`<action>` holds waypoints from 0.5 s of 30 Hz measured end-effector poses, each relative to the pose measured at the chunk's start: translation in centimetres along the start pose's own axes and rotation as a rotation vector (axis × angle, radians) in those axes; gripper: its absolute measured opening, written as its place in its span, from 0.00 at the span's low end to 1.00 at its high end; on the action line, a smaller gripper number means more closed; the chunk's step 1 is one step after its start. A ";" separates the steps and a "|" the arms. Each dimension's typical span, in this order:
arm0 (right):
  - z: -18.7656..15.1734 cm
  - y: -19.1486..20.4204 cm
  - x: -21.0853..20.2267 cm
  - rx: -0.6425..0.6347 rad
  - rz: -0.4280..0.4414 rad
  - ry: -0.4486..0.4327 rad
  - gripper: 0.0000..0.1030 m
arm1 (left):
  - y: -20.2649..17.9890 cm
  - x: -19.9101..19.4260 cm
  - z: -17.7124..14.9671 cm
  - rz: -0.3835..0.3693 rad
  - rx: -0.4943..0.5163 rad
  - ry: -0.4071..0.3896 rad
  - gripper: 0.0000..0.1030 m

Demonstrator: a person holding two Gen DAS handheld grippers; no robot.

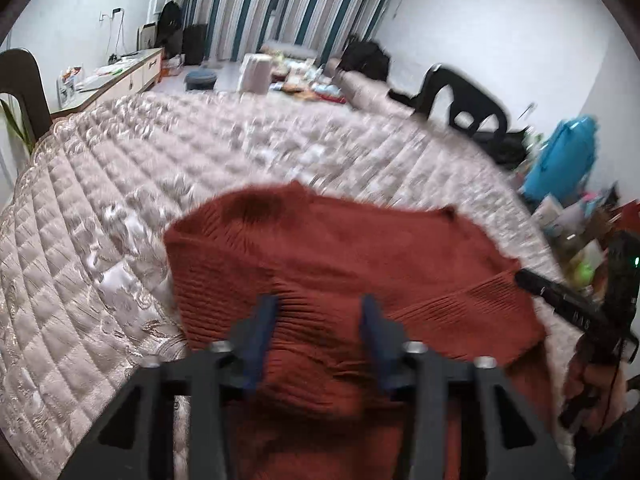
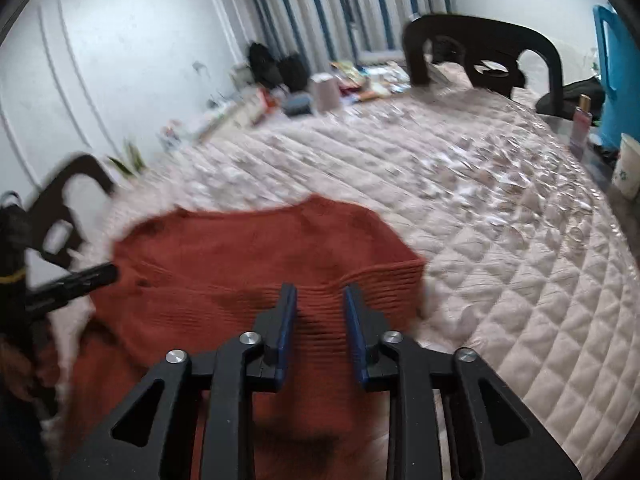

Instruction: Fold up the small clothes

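A rust-red knitted sweater (image 1: 340, 256) lies on the quilted pale pink table cover (image 1: 120, 184), its near part hanging over the table's front edge. My left gripper (image 1: 320, 308) is open above the sweater's ribbed hem, holding nothing. The sweater also shows in the right wrist view (image 2: 248, 252). My right gripper (image 2: 320, 296) is open over the ribbed hem at the sweater's right side, holding nothing. Each view shows the other gripper at the sweater's far side edge: the right one (image 1: 560, 296) and the left one (image 2: 76, 280).
Dark chairs (image 1: 460, 96) (image 2: 484, 52) stand around the table. A blue container (image 1: 564, 156), a paper cup (image 2: 630, 168) and a small bottle (image 2: 580, 124) are at the right. Clutter (image 1: 296, 76) lies at the far end.
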State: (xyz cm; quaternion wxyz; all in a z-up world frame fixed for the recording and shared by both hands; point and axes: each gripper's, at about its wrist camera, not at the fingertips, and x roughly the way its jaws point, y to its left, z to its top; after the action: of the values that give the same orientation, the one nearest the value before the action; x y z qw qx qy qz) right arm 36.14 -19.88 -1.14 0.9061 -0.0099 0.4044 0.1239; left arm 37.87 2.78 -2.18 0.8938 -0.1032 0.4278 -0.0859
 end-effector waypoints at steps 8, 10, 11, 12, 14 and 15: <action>-0.3 -4.1 0.5 0.111 -0.037 0.007 0.00 | 1.2 -0.8 -0.9 -0.023 -0.037 -0.049 0.28; -0.5 -3.4 -0.7 0.107 -0.018 -0.013 0.01 | 0.8 -1.9 -1.1 -0.018 -0.028 -0.073 0.28; -0.7 -2.8 -1.7 0.091 -0.006 -0.035 0.01 | 0.5 -2.7 -1.3 -0.023 -0.019 -0.094 0.28; -1.0 -2.2 -2.6 0.067 0.001 -0.057 0.01 | 0.5 -3.3 -1.4 -0.025 -0.010 -0.112 0.28; -1.9 -0.9 -4.2 0.028 0.022 -0.076 0.01 | -0.2 -4.8 -2.0 -0.039 0.016 -0.150 0.28; -2.2 -0.4 -4.4 0.015 0.035 -0.072 0.01 | -0.5 -5.3 -2.3 -0.052 0.025 -0.158 0.28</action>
State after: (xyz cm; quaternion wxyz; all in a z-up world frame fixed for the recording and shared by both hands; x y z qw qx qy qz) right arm 31.76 -21.53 0.58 0.9179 0.0084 0.3725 0.1367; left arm 32.78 3.29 0.49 0.9235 -0.1094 0.3521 -0.1061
